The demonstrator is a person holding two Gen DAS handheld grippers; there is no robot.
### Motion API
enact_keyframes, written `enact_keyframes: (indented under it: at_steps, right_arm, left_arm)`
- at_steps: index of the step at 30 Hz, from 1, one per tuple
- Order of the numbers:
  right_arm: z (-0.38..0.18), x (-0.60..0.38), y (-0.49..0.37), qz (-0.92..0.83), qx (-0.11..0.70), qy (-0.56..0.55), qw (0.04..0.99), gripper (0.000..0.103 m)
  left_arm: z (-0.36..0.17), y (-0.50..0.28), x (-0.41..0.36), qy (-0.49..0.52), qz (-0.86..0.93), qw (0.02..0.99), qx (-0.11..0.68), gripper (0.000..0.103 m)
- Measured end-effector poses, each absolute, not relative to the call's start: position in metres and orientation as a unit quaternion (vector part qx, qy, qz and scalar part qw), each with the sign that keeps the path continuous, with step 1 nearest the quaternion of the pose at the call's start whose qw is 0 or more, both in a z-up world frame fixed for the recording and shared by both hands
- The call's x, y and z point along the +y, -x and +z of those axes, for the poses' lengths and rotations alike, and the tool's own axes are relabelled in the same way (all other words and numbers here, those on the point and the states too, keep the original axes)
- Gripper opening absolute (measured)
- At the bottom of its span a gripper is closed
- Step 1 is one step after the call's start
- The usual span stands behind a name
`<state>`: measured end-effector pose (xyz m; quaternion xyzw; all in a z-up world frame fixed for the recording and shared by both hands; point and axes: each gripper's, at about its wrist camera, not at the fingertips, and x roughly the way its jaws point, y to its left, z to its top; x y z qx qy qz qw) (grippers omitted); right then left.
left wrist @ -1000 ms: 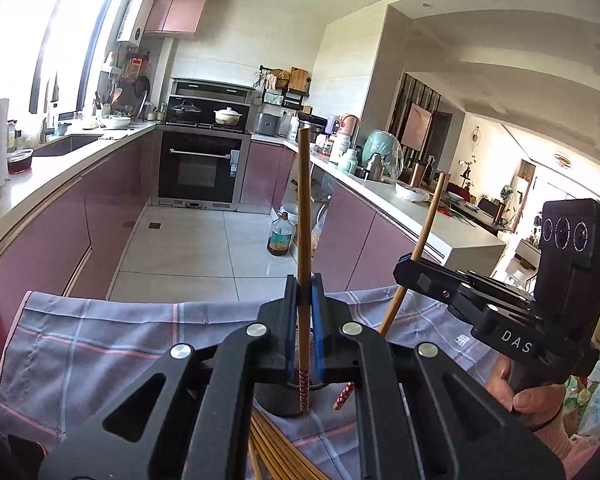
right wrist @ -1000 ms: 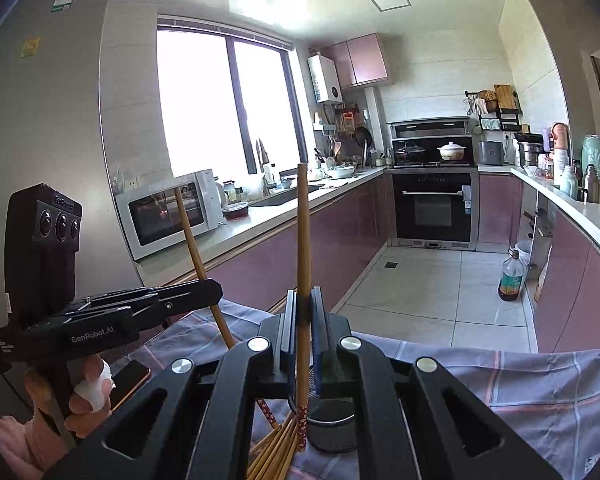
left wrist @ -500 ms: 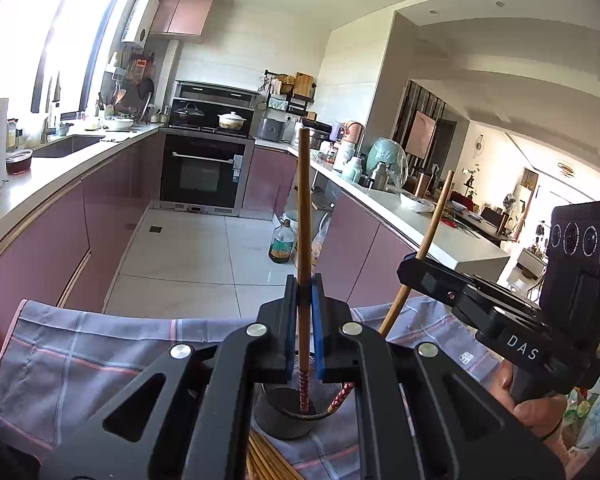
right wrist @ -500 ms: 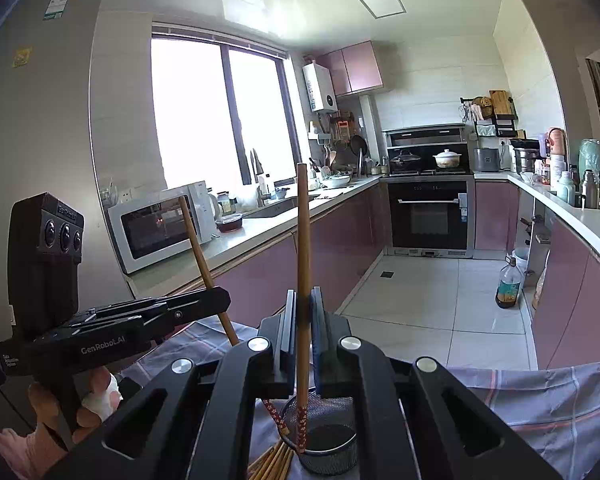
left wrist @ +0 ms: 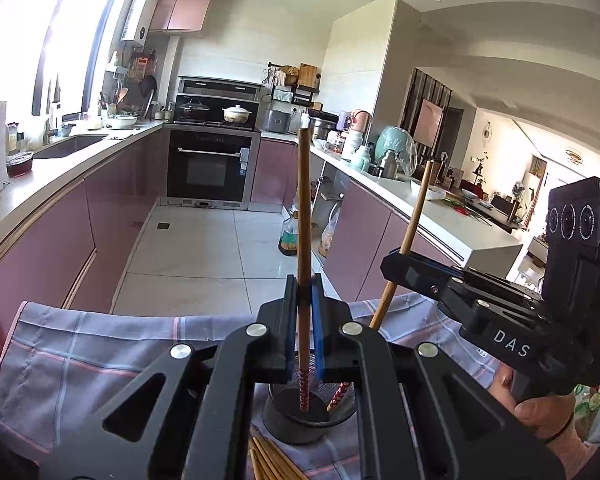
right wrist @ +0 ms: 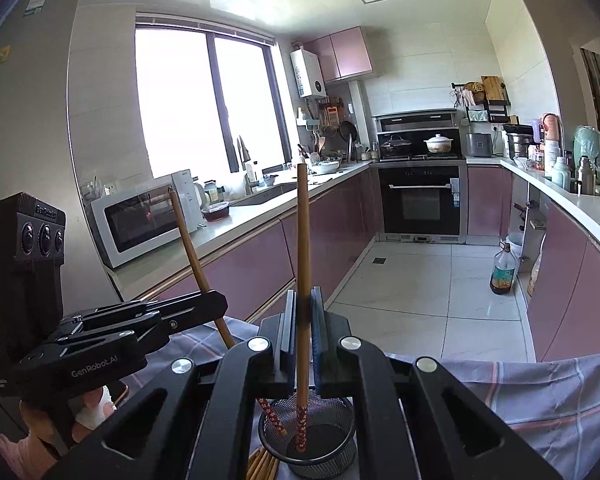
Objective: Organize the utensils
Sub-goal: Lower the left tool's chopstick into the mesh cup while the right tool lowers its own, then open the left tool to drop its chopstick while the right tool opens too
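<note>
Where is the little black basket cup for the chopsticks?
In the right wrist view the black mesh cup stands low in the middle on the checked cloth, right under both held chopsticks, with loose chopsticks lying just left of it.

My left claw (left wrist: pixel 303 304) is matt black plastic with blue pads and shiny metal screws. The chopstick (left wrist: pixel 303 216) I pinch looks like smooth brown wood with a patterned red tip. Below sit a black wire-mesh metal cup (right wrist: pixel 332 408) and a soft checked cloth (left wrist: pixel 80 356).
</note>
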<state>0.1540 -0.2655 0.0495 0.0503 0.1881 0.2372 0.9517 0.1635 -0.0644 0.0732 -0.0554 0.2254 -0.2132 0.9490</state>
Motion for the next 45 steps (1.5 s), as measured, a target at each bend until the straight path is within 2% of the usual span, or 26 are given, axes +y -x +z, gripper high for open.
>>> enact_keyframes:
  at_steps: [21,32,34,38,41,45]
  right_arm:
    - [0.009,-0.253,-0.182,0.232,0.279,-0.035,0.931,0.005]
    - [-0.004,-0.258,-0.202,0.212,0.31,-0.057,0.925,0.008]
    - [-0.004,-0.258,-0.203,0.209,0.309,-0.059,0.926,0.008]
    - [-0.005,-0.259,-0.205,0.199,0.304,-0.067,0.93,0.021]
    - [-0.003,-0.258,-0.207,0.196,0.3,-0.069,0.931,0.023]
    - [0.0,-0.26,-0.209,0.182,0.293,-0.075,0.936,0.032]
  left_arm:
    - [0.01,-0.211,-0.079,0.026,-0.2,0.934,0.295,0.007]
    - [-0.005,-0.228,-0.081,0.019,-0.195,0.93,0.31,0.008]
    - [-0.007,-0.23,-0.081,0.022,-0.193,0.929,0.314,0.011]
    - [-0.011,-0.229,-0.077,0.03,-0.188,0.93,0.314,0.02]
    - [-0.01,-0.228,-0.072,0.034,-0.182,0.932,0.311,0.03]
    - [-0.011,-0.229,-0.065,0.039,-0.175,0.934,0.308,0.036]
